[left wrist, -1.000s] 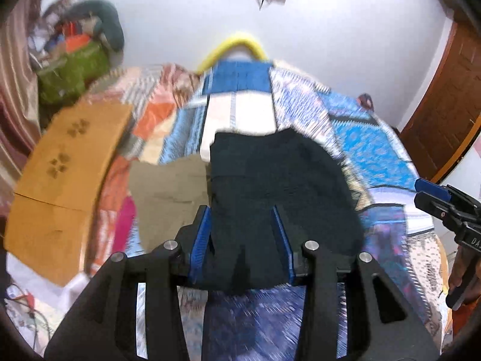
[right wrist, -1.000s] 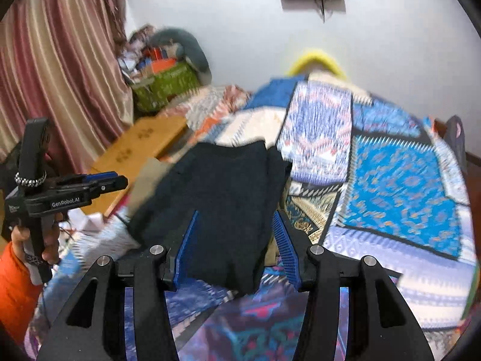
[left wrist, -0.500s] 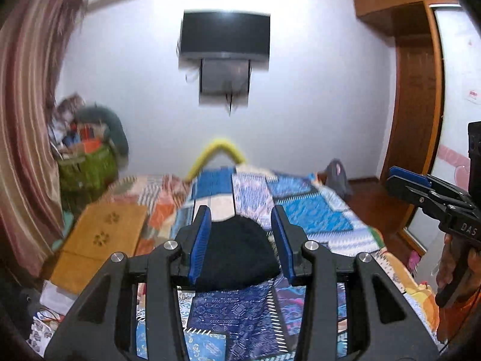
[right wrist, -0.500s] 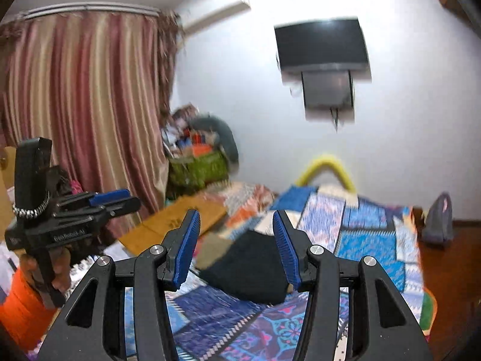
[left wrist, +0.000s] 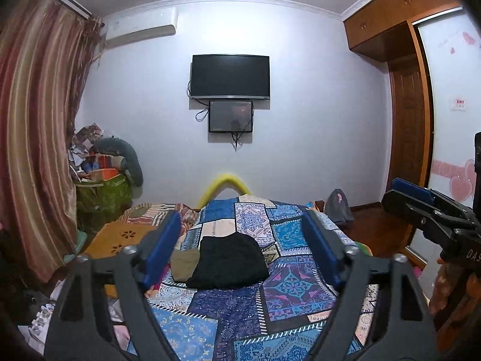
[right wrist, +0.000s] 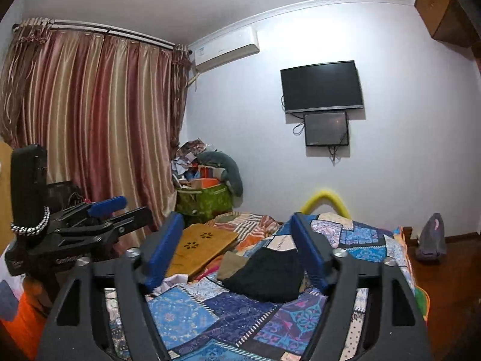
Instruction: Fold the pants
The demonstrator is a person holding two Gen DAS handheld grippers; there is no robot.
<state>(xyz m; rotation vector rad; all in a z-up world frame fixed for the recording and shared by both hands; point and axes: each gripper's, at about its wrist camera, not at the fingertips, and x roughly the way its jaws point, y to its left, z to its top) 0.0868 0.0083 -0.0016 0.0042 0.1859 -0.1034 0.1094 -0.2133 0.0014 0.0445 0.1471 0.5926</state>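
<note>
The black pants (left wrist: 228,261) lie folded in a compact stack on the patchwork bedspread (left wrist: 234,307), partly over an olive folded garment (left wrist: 184,260). In the right wrist view the same black pants (right wrist: 267,273) sit in the middle of the bed. My left gripper (left wrist: 239,249) is raised well back from the stack, pointing nearly level, its blue-padded jaws opening with nothing between them. My right gripper (right wrist: 236,249) is likewise pulled back and high, jaws opening and empty. Each gripper shows at the edge of the other's view, held in a hand.
A wooden lap tray (right wrist: 200,249) lies left of the clothes on the bed. A green bag with clutter (left wrist: 102,192) and striped curtains (right wrist: 90,138) stand at the left. A TV (left wrist: 230,76) hangs on the far wall; a wardrobe (left wrist: 409,138) is at the right.
Both grippers have pulled back and up from the folded black pants, tilting toward level so the wall and TV come into view. Both sets of jaws have spread wider.
</note>
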